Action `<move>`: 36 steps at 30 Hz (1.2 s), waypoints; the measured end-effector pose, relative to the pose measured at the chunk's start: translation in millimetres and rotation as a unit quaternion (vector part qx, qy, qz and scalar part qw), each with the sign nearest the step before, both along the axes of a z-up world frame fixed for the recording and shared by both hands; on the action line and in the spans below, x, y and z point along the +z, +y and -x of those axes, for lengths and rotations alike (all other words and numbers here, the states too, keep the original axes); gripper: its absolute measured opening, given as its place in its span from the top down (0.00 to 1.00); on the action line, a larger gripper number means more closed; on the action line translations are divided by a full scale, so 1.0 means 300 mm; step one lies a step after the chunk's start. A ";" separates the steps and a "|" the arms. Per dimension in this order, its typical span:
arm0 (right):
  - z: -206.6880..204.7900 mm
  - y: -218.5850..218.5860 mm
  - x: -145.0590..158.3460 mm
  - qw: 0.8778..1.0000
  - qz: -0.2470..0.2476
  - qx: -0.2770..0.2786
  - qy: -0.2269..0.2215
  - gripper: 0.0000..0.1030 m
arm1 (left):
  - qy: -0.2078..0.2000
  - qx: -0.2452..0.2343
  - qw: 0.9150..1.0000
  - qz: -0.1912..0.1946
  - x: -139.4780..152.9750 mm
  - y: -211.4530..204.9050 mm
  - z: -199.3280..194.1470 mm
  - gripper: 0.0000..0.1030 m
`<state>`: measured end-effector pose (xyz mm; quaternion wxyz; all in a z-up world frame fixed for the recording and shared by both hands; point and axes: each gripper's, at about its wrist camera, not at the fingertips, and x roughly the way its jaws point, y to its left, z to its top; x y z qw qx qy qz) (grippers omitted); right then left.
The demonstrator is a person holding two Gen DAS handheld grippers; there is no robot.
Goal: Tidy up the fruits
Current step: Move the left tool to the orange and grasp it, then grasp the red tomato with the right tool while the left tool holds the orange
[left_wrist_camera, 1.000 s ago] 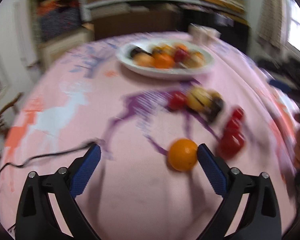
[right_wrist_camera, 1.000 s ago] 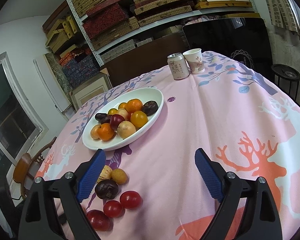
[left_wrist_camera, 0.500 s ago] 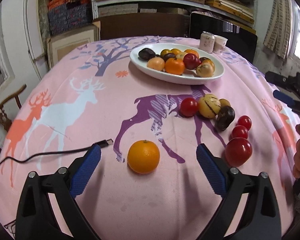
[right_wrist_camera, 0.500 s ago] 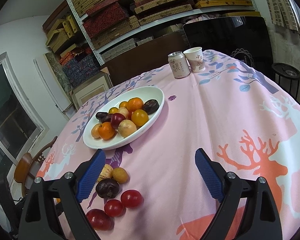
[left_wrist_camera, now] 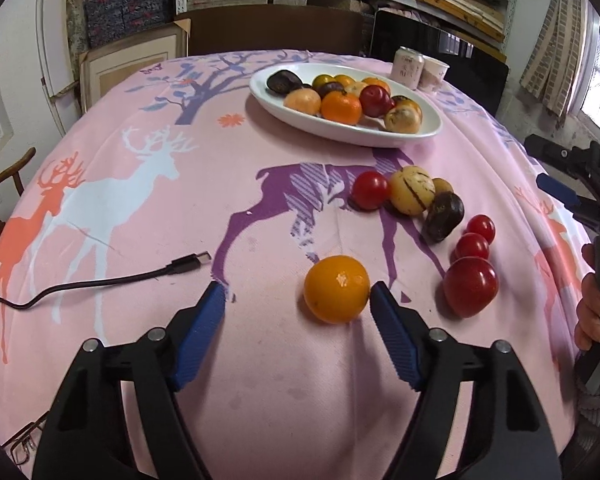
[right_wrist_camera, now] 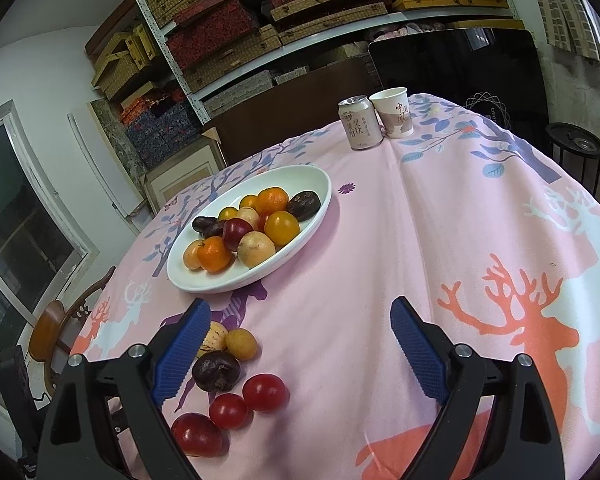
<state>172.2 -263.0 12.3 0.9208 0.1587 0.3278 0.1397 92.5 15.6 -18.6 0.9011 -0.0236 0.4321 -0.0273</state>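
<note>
A round table wears a soft, woven pink tablecloth (left_wrist_camera: 260,360) printed with white, orange and purple deer and blue-leafed trees; toward its far edge sits a glossy white oval plate (left_wrist_camera: 428,130) heaped with smooth round fruit, orange, yellow, deep red and wrinkled dark purple; beyond the plate, at the far edge, a pale drink can (right_wrist_camera: 359,122) printed with Chinese characters too small to read stands just beside a paper cup (right_wrist_camera: 394,117) bearing the characters 中国风; loose fruit lies on the cloth between plate and near edge: a dimpled, matte orange (left_wrist_camera: 336,289), a glossy big red tomato (left_wrist_camera: 470,286), two small red cherry tomatoes (left_wrist_camera: 473,246) touching one another, a wrinkled dark purple fruit (left_wrist_camera: 444,216), a pale yellow fruit with dark stripes (left_wrist_camera: 412,190) and another red tomato (left_wrist_camera: 370,189) beside it; a thin black cable (left_wrist_camera: 100,282) with a metal-tipped plug trails in from the left edge; the left gripper (left_wrist_camera: 298,306), black plastic with ribbed blue pads, holds its jaws apart with the orange lying between them, its right pad just at the orange's side and its left pad well clear, nothing clamped; the right gripper (right_wrist_camera: 300,330) of the same make hangs over the cloth with jaws spread wide, gripping nothing, its left pad in front of the striped fruit in that view; a person's hand (left_wrist_camera: 592,312) wraps that tool's handle at the right edge of the left view, where the black body shows the letters "DA".
</note>
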 end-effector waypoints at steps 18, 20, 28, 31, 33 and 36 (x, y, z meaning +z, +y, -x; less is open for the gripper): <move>-0.005 0.014 -0.010 1.000 0.013 0.008 0.005 0.10 | 0.025 -0.030 0.999 0.020 -0.027 -0.022 -0.021 0.61; -0.005 0.023 -0.009 1.000 0.018 0.011 0.004 0.10 | 0.023 -0.028 0.999 0.019 -0.024 -0.019 -0.020 0.62; 0.026 0.103 -0.079 0.991 0.119 0.034 0.041 0.10 | 0.014 0.012 0.999 0.031 -0.013 0.032 -0.021 0.65; 0.036 0.106 -0.087 0.990 0.131 0.034 0.044 0.10 | 0.013 0.009 1.000 0.021 -0.013 0.019 -0.019 0.65; 0.034 0.116 -0.095 0.989 0.134 0.044 0.049 0.10 | 0.014 0.008 1.000 0.022 -0.014 0.020 -0.018 0.65; 0.031 0.145 -0.105 0.985 0.153 0.056 0.052 0.10 | 0.014 0.007 1.000 0.021 -0.015 0.019 -0.020 0.65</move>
